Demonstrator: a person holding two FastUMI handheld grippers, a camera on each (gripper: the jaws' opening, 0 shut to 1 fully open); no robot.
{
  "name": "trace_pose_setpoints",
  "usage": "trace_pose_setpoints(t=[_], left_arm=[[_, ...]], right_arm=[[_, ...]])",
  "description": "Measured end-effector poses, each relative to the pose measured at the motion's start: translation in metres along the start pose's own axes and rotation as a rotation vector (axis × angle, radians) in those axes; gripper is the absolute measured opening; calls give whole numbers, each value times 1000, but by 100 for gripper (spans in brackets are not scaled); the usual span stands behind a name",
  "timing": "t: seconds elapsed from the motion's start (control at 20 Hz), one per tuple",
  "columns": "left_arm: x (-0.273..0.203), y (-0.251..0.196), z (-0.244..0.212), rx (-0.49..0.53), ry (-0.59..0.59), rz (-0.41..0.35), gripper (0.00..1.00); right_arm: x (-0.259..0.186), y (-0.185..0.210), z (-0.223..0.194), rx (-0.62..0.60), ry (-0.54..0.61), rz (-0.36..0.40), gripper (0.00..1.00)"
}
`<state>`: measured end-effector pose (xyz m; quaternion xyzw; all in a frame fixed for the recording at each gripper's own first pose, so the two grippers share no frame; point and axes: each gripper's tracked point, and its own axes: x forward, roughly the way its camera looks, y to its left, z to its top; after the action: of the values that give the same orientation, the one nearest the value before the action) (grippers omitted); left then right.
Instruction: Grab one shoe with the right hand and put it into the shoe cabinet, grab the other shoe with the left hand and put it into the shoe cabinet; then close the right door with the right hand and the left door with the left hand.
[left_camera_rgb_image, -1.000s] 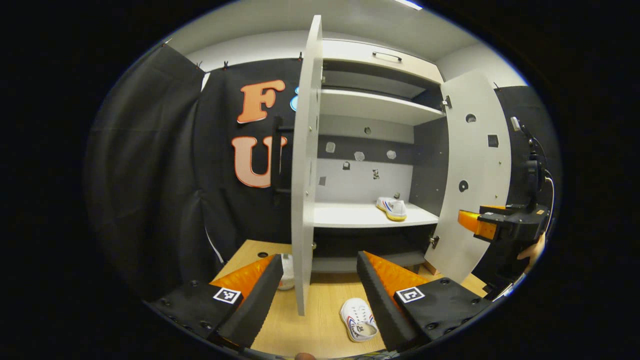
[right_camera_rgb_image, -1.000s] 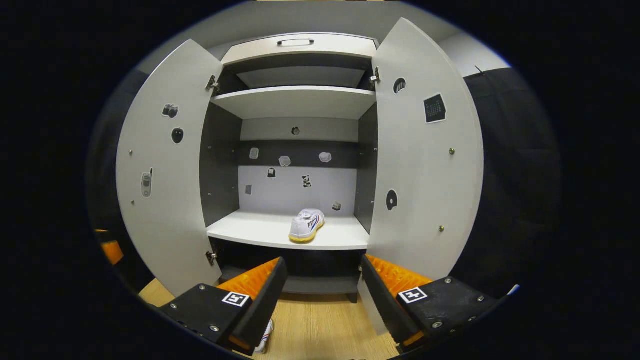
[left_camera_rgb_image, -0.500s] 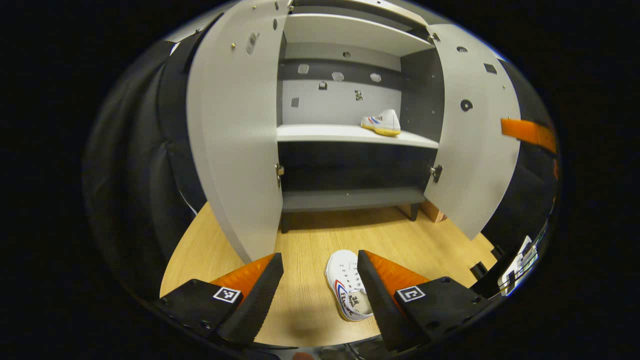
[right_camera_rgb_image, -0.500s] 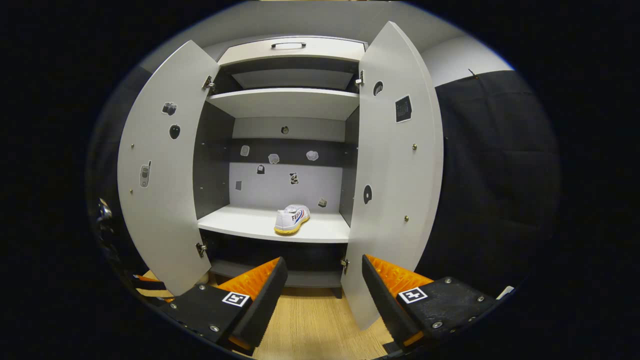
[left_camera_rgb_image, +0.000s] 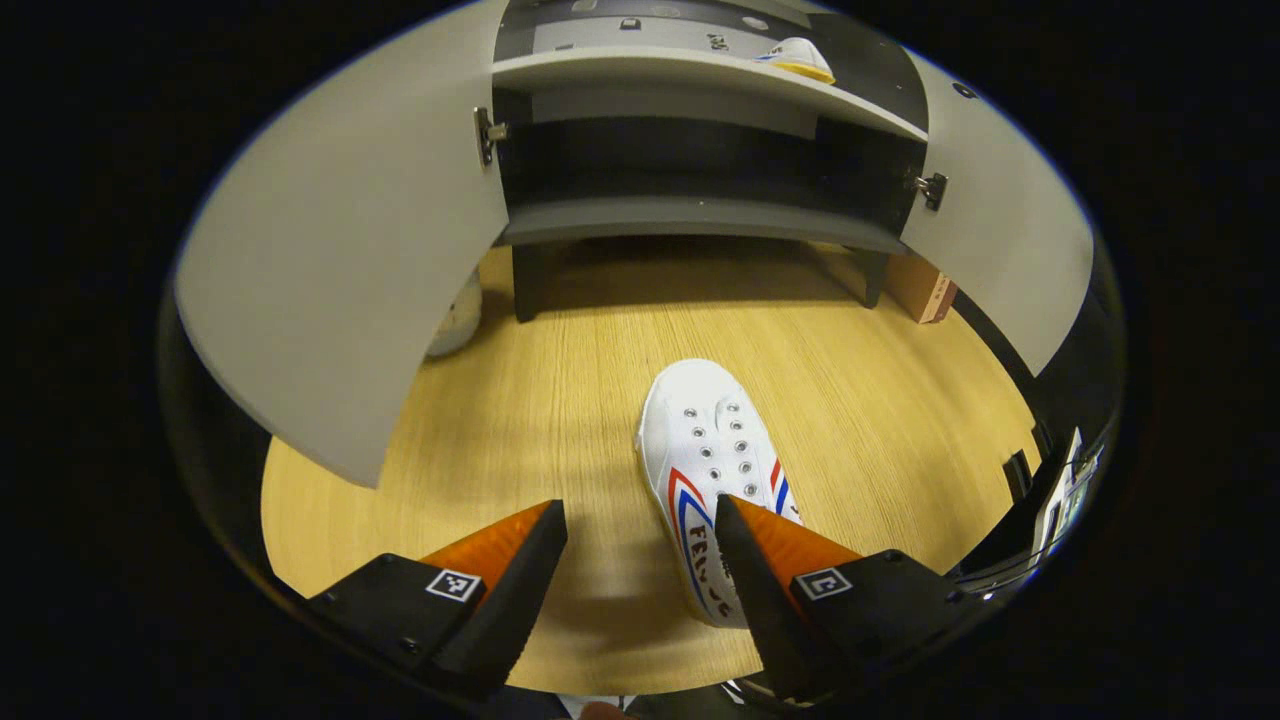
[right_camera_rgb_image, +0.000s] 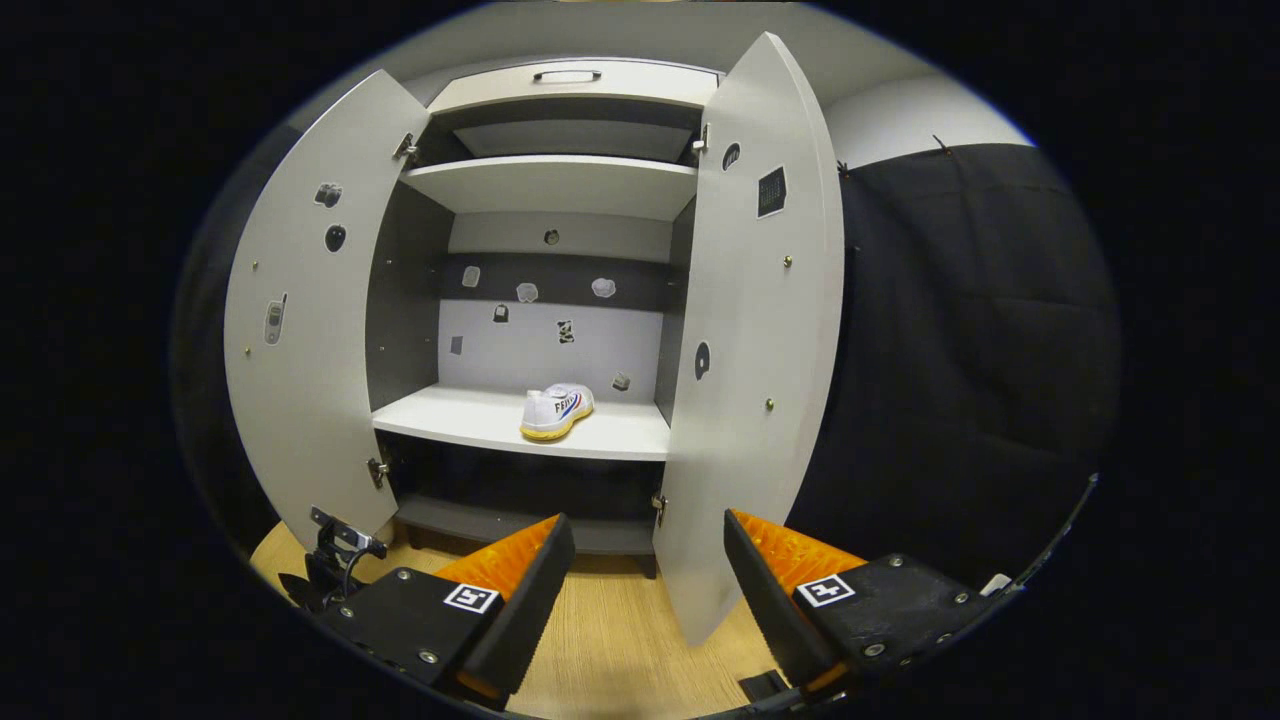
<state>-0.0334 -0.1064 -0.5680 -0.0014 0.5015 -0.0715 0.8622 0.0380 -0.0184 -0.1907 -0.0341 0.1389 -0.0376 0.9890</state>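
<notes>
- In the left gripper view, the left door (left_camera_rgb_image: 340, 260) of the shoe cabinet (left_camera_rgb_image: 700, 215) swings wide open over the wooden floor (left_camera_rgb_image: 560, 400), with a pale rounded object (left_camera_rgb_image: 458, 318) on the floor just behind its lower edge; what it is cannot be told
- The left gripper (left_camera_rgb_image: 640, 525) points down at the floor with its jaws spread wide and nothing between them
- A white shoe (left_camera_rgb_image: 712, 470) with red and blue stripes lies on the floor, toe toward the cabinet; its heel end sits under the right-hand finger, and contact cannot be told
- The other shoe (left_camera_rgb_image: 800, 58) rests on the white shelf (left_camera_rgb_image: 650, 70) inside the cabinet, toward its right side
- The right door (left_camera_rgb_image: 1010, 240) stands open, and a small brown box (left_camera_rgb_image: 920, 288) sits on the floor by the cabinet's right leg
- In the right gripper view, the right gripper (right_camera_rgb_image: 645, 540) is level and faces the cabinet, jaws wide apart and empty, near the lower edge of the right door (right_camera_rgb_image: 760, 330)
- There the stored shoe (right_camera_rgb_image: 556, 410) sits on the middle shelf (right_camera_rgb_image: 470, 420), heel outward
</notes>
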Motion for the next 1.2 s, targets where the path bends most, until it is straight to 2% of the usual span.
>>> trace_pose_setpoints(t=[0.2,0.45,0.5,0.6,0.7,0.75,0.8,0.85,0.9,0.95,1.1,1.2], left_arm=[[21,-4,-13,-19,65,-29,100],[28,-16,-29,-69,132,-86,95],[27,-19,-37,-87,169,-94,88],[31,-29,-35,-136,163,-137,80],[30,-31,-35,-159,194,-123,47],[27,-29,-35,-146,222,-108,44],[30,-25,-35,-134,231,-88,36],[29,-23,-35,-161,231,-72,31],[29,-22,-30,-183,229,-73,10],[25,-18,-25,-173,214,-68,7],[24,-19,-20,-62,194,-54,7],[24,-21,-11,-88,200,-100,7]], right_arm=[[-1,0,-7,-8,24,6,93],[-1,-1,-11,-4,38,13,93],[-2,0,-12,0,39,13,94],[-1,0,-13,8,42,14,94],[0,-1,-15,7,49,15,94],[0,0,-15,3,51,17,94],[0,2,-15,-1,51,19,94],[0,3,-15,-4,52,24,94],[-1,3,-14,-5,49,27,95],[-2,3,-13,-6,46,30,95],[-3,2,-8,-7,34,34,95],[-2,5,-3,5,21,40,95]])
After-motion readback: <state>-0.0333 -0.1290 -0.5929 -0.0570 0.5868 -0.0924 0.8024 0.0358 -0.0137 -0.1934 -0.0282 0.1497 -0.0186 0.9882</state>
